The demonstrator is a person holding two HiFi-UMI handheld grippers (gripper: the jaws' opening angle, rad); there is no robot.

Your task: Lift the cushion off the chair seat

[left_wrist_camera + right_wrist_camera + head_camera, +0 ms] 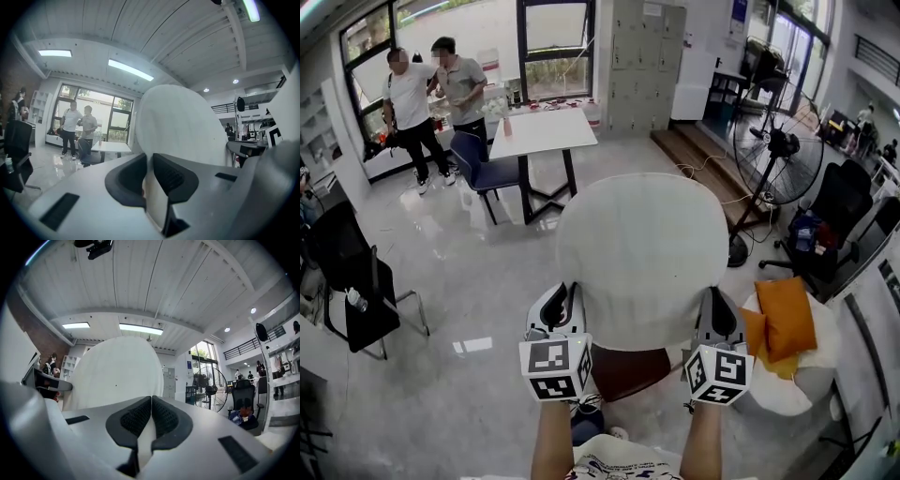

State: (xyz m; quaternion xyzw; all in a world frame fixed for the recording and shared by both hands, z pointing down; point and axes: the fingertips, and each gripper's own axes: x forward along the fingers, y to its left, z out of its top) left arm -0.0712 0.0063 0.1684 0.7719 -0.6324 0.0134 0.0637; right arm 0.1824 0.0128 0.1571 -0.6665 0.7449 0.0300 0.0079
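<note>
A round white cushion (637,253) hangs in the air in front of me, held level by both grippers at its near edge. My left gripper (565,314) is shut on the cushion's near left rim, and its view shows the white cushion (180,124) pinched between the dark pads (171,178). At the near right rim my right gripper (715,314) is shut on the cushion (117,373), with thin white fabric between its pads (136,420). Below the cushion a dark brown chair seat (628,370) shows.
An orange cushion (786,319) lies on a white seat at my right. A standing fan (778,150) and a black office chair (844,211) stand beyond it. A white table (542,131) with a blue chair, two people (431,94), and a black chair (352,291) are to the left.
</note>
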